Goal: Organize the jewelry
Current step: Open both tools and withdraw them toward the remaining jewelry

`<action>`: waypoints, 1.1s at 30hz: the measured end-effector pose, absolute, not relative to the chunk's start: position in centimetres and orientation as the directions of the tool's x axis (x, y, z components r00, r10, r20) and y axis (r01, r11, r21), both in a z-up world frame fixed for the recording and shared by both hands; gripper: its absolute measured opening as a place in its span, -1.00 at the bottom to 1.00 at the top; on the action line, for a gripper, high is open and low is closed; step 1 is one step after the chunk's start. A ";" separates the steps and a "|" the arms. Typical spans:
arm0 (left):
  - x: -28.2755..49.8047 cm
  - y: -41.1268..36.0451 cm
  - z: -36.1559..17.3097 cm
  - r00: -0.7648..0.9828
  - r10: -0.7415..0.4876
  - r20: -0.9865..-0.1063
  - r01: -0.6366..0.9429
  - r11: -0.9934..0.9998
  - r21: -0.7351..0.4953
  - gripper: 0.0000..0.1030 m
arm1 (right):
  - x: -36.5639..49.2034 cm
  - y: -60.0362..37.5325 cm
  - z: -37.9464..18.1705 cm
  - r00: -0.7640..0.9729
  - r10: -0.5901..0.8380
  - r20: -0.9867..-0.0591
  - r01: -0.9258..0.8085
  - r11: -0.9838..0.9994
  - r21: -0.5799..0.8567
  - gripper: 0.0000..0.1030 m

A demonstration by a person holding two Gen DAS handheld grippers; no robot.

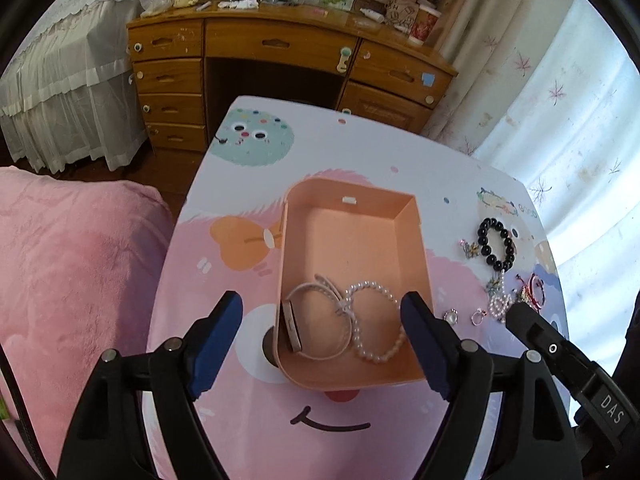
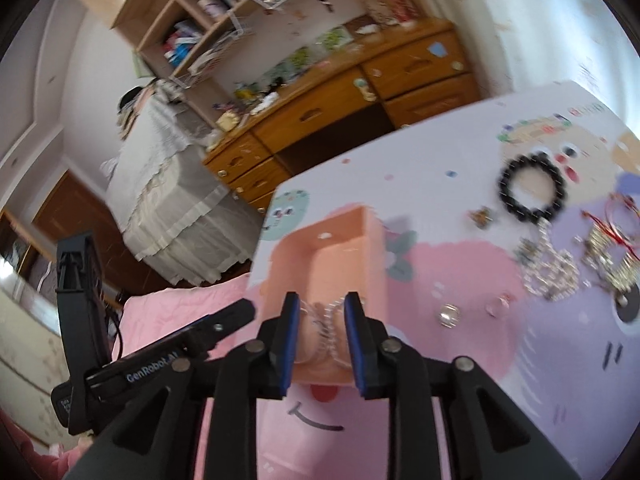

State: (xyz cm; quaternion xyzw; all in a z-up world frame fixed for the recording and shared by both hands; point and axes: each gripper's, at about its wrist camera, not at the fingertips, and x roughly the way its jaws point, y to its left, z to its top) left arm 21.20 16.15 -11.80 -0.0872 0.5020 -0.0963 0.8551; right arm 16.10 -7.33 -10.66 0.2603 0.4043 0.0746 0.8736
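down on the cartoon-printed table (image 1: 248,420), a peach tray (image 1: 404,216) sits with its long side running away from the cameras, and the jewelry already in it lies at the near end: a pale band (image 1: 320,322) with a small case on it, resting against the near left wall, and a pearl bracelet (image 1: 376,322) just beside it, the two loops touching or overlapping where they meet. the left gripper (image 1: 320,344) hangs over that near end with its blue-padded jaws spread wide, one outside the tray's left wall and the other by its right wall, nothing pinched between them. the right gripper (image 2: 322,338) stands only a little way open above the same end; in its blurred view the pearls show in the narrow gap between the pads, and it looks as if the pads are not pressing on them, though the blur makes that hard to settle. to the right of the tray, loose on the table, lie a black bead bracelet (image 1: 496,246), two small rings (image 1: 464,316) near the tray's right wall, and a tangle of pearl, metal and red-thread pieces (image 1: 516,294). a wooden desk (image 1: 280,44) stands beyond the table, and a pink blanket (image 1: 76,260) lies to its left.
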 end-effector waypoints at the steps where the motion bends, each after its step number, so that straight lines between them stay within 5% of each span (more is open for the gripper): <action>1: 21.1 16.0 -11.9 0.475 -0.257 -0.842 0.079 0.965 -0.250 0.55 | 15.7 -7.8 -10.9 0.662 0.331 -0.672 0.098 0.851 0.516 -0.50; 20: 15.1 2.2 -11.5 0.389 -0.281 -0.877 0.250 0.949 -0.192 0.61 | 9.5 -20.4 -13.2 0.622 0.231 -0.748 0.351 0.771 0.531 0.12; 33: 14.6 -8.4 -12.8 0.312 -0.333 -0.890 0.329 0.917 -0.227 0.61 | 10.3 -28.7 -12.7 0.551 0.044 -0.833 0.232 0.951 0.204 0.33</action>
